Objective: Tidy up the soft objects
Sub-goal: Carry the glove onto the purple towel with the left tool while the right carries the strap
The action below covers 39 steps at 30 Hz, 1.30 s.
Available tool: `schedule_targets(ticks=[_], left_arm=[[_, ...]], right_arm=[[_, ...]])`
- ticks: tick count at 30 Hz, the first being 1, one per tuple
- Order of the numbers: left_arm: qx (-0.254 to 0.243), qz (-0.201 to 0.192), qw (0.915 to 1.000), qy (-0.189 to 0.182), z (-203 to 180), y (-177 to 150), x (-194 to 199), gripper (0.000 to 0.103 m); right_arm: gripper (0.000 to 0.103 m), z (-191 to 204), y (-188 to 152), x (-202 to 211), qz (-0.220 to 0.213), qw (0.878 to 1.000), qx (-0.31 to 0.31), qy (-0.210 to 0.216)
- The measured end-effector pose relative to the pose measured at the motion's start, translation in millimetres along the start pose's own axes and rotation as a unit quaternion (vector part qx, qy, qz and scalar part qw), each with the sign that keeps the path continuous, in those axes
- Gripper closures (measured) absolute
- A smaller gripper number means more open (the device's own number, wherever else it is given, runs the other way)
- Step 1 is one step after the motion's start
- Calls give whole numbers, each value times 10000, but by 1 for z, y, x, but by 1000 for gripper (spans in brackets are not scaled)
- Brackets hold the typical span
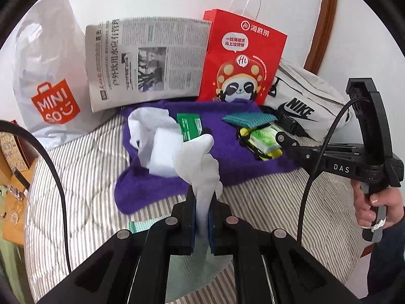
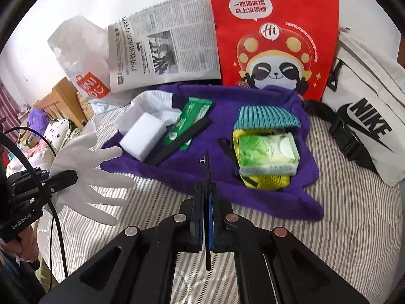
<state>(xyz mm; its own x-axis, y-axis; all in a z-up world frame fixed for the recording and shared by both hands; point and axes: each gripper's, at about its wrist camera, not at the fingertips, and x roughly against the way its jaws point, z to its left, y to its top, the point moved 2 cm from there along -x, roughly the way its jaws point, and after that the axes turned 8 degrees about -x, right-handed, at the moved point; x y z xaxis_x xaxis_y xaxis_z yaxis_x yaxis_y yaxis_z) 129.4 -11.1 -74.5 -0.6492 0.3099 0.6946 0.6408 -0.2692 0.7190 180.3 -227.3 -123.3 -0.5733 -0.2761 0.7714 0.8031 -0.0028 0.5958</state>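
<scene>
My left gripper (image 1: 202,202) is shut on a white glove (image 1: 197,162) and holds it above the striped bedding. In the right wrist view the glove (image 2: 86,157) spreads its fingers at the left, with the left gripper (image 2: 63,177) clamped across it. My right gripper (image 2: 207,185) is shut on a thin black strip (image 2: 207,162), which I see edge-on; I cannot tell what it is. On a purple towel (image 2: 192,162) lie a white cloth (image 2: 152,101), a white sponge block (image 2: 141,136), a green packet (image 2: 189,121), a teal knit hat (image 2: 265,119) and a green tissue pack (image 2: 268,152) on a yellow mesh pouch (image 2: 265,181).
A newspaper (image 1: 149,60), a red paper bag (image 1: 243,55) and a white Miniso bag (image 1: 48,81) lean on the wall behind the towel. A white Nike bag (image 2: 364,116) lies at the right. A person's hand (image 1: 374,202) grips the right gripper's handle. Wooden furniture (image 2: 60,96) stands beyond the bed's left edge.
</scene>
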Motion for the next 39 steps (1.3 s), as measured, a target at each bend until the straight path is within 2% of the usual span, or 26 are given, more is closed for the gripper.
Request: schedule_targets(ticks=[13, 25, 39], left_arm=[[56, -122, 9999, -38, 16, 50, -12, 95], [14, -112, 9998, -143, 27, 77, -40, 95], [134, 47, 9995, -276, 45, 83, -65, 95]], right_arm=[[100, 15, 47, -18, -33, 9999, -51, 102], [100, 8, 59, -41, 139, 9995, -261, 62], [100, 14, 56, -100, 550, 9982, -214, 46]])
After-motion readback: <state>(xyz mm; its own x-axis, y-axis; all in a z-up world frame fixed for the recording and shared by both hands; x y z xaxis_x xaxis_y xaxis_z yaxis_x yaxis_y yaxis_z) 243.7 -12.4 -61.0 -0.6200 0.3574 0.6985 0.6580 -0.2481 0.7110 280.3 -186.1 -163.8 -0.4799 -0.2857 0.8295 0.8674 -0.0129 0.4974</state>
